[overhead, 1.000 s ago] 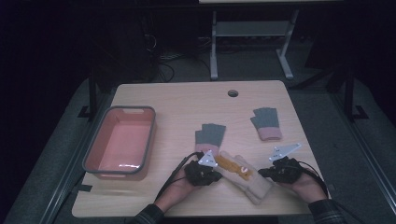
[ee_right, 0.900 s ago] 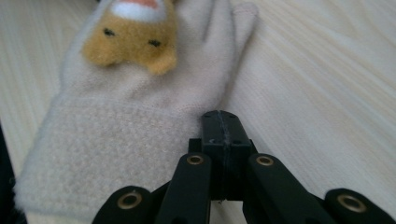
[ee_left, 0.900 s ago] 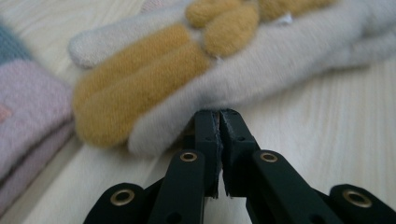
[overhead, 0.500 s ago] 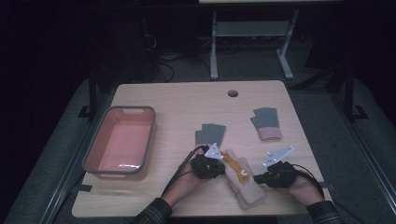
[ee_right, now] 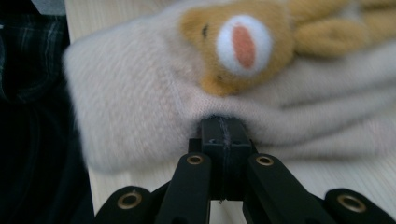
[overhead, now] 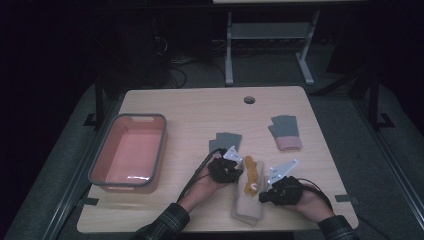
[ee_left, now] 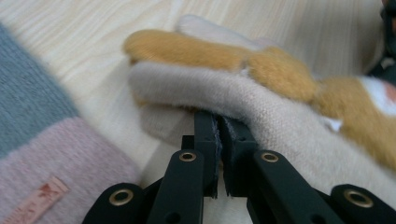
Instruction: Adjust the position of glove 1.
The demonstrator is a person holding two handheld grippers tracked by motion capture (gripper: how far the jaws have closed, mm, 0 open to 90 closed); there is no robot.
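- A cream glove (overhead: 248,200) with an orange plush animal (overhead: 250,175) on its back lies at the near edge of the desk (overhead: 200,107), right of centre, between the person's two hands.
- Its long axis runs near to far, tilted slightly left at the far end.
- The left hand-held gripper (overhead: 231,172) is clenched on the glove's far-left edge; in the left gripper view its jaws pinch cream fabric.
- The right hand-held gripper (overhead: 264,196) is clenched on the glove's right edge, nearer the cuff end; the right gripper view has its jaws buried in the knit.
- Both hands are equally close, one on each long side.
- A grey glove (overhead: 226,142) lies just beyond; another grey glove with a pink cuff (overhead: 285,132) lies far right; a pink bin (overhead: 131,152) sits left.
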